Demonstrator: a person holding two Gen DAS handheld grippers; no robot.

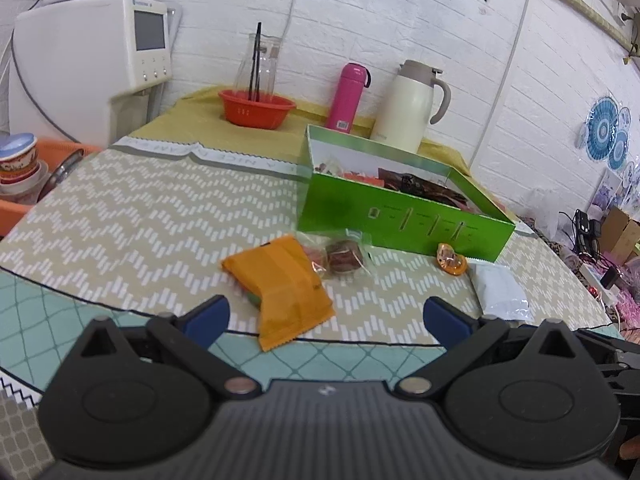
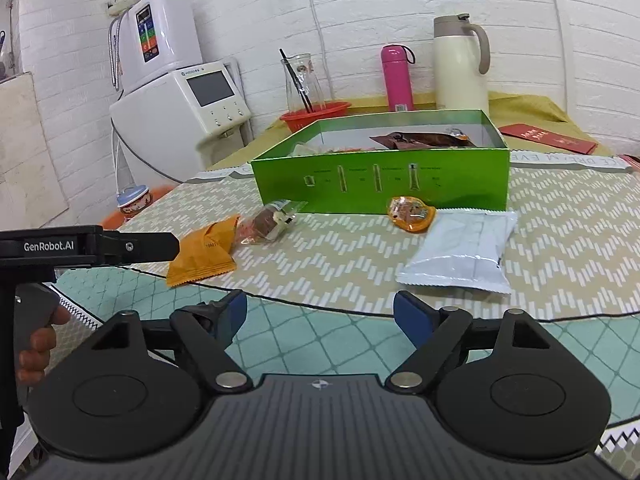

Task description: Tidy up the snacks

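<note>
A green box (image 1: pixel 400 216) (image 2: pixel 380 184) stands open on the patterned tablecloth with several snacks inside, among them a dark brown packet (image 2: pixel 416 140). In front of it lie an orange packet (image 1: pixel 282 284) (image 2: pixel 204 256), a clear-wrapped brown snack (image 1: pixel 344 258) (image 2: pixel 266 224), a small orange jelly pack (image 1: pixel 452 260) (image 2: pixel 412 212) and a white packet (image 1: pixel 500 292) (image 2: pixel 460 252). My left gripper (image 1: pixel 326 318) is open, its blue fingertips just short of the orange packet. My right gripper (image 2: pixel 320 318) is open, nothing between its fingers, near the white packet.
Behind the box stand a pink bottle (image 1: pixel 347 96), a cream jug (image 1: pixel 414 106), a red bowl (image 1: pixel 256 110) and a glass carafe (image 2: pixel 301 80). A white appliance (image 1: pixel 92 64) sits at the left. A hand (image 2: pixel 38 344) holds the left gripper's handle.
</note>
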